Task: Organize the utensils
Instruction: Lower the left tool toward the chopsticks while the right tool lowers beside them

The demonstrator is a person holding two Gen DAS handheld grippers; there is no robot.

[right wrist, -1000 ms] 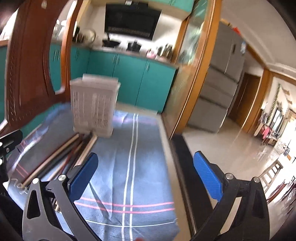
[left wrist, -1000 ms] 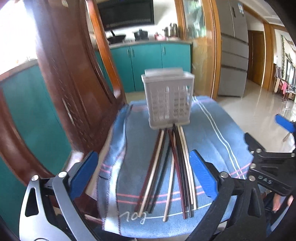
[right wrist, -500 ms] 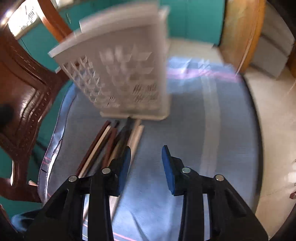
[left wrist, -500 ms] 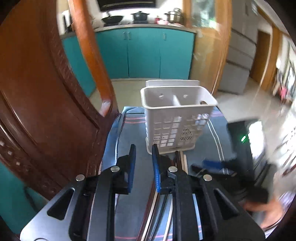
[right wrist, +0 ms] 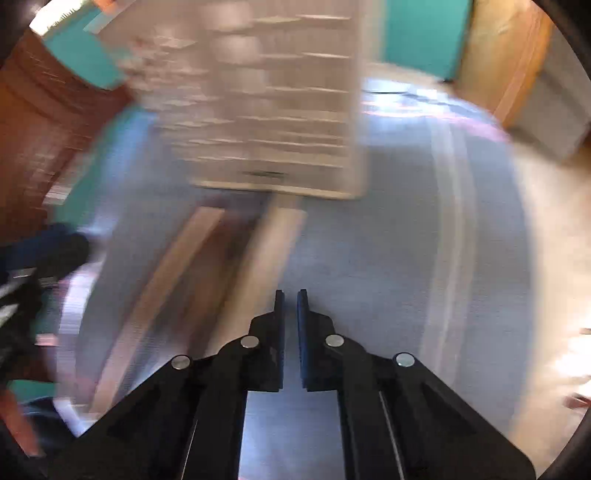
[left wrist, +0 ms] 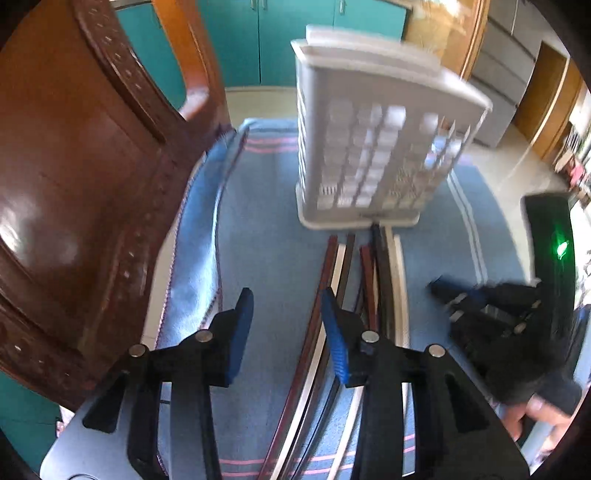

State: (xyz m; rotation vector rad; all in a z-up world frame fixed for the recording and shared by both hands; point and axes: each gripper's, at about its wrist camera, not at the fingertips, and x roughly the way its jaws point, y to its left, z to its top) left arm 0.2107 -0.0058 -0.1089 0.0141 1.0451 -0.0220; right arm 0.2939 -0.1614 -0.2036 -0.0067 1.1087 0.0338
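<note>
Left wrist view: the left tongs [left wrist: 286,325] point steeply down at the blue striped cloth [left wrist: 266,229] that covers the desk. Jaws are partly apart and opening, with nothing between them but bare cloth. The right blue pad [left wrist: 334,339] sits just beside the leftmost stick of the chopsticks [left wrist: 373,280].

The chopsticks lie flat in a loose bundle, dark brown, reddish and pale ones mixed. They run from the lower centre of the frame up to the foot of the white basket [left wrist: 373,140], where their far ends touch or nearly touch its base; blur prevents telling which. The basket stands upright on the cloth in the upper centre, with lattice walls.

A carved wooden chair back [left wrist: 81,184] fills the left of the frame. Teal cabinets [left wrist: 280,33] lie behind the basket.

At the right edge the right tongs [left wrist: 443,290] reach in low over the cloth, blurred, with a hand [left wrist: 532,410] below them.

Right wrist view: heavy motion blur. The right tongs [right wrist: 290,306] are closed to a narrow slit, holding nothing. The chopsticks [right wrist: 177,280] lie left of them and the basket [right wrist: 266,99] is at top centre. The left tongs [right wrist: 55,247] show as a dark smear at the left edge.
</note>
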